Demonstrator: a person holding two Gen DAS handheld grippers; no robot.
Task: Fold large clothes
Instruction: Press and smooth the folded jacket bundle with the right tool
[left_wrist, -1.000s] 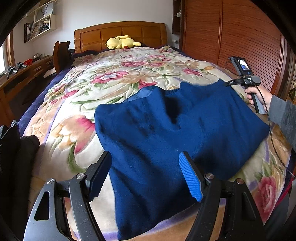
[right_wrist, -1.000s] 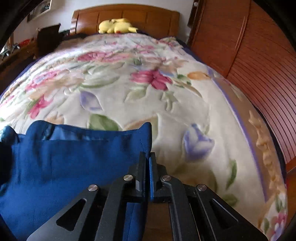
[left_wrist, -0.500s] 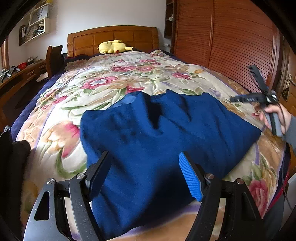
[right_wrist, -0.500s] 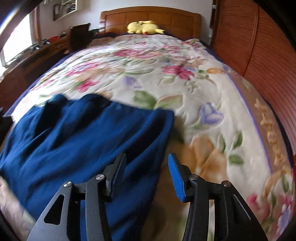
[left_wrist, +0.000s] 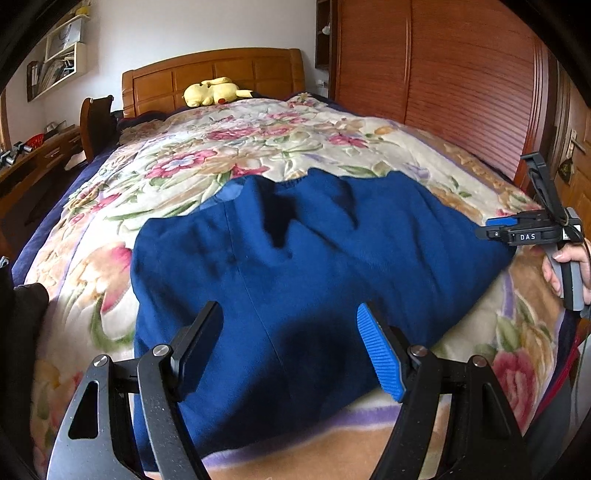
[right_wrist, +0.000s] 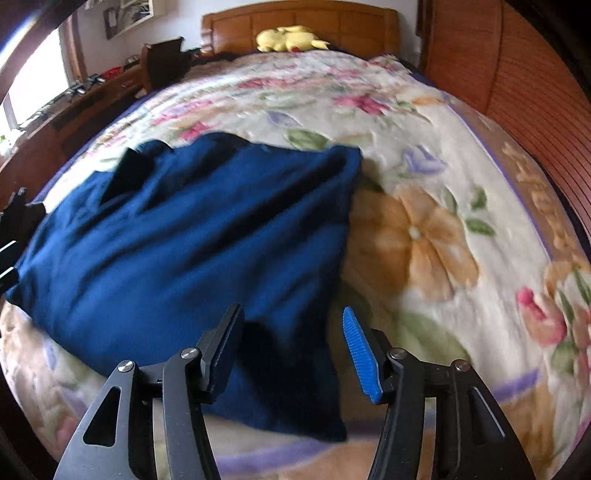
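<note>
Blue garment (left_wrist: 303, 266) lying folded on the bed (left_wrist: 258, 147), both sets of tongs spread and empty.

At the left of the left wrist view stand a wooden desk and wall shelves; only this view shows the person's hand (left_wrist: 567, 266) gripping the right tool's handle at the garment's right corner. The right wrist view alone shows the garment's right edge against the orange flower of the floral blanket (right_wrist: 424, 229), with a window at far left. The left tongs (left_wrist: 290, 350) hang spread wide over the garment's near edge, angled down, with nothing pinched. The right tongs (right_wrist: 291, 350) have just been opening; they stand apart above the garment's near right corner, with cloth below the gap but not pressed. A yellow plush toy (left_wrist: 212, 92) lies by the headboard.
</note>
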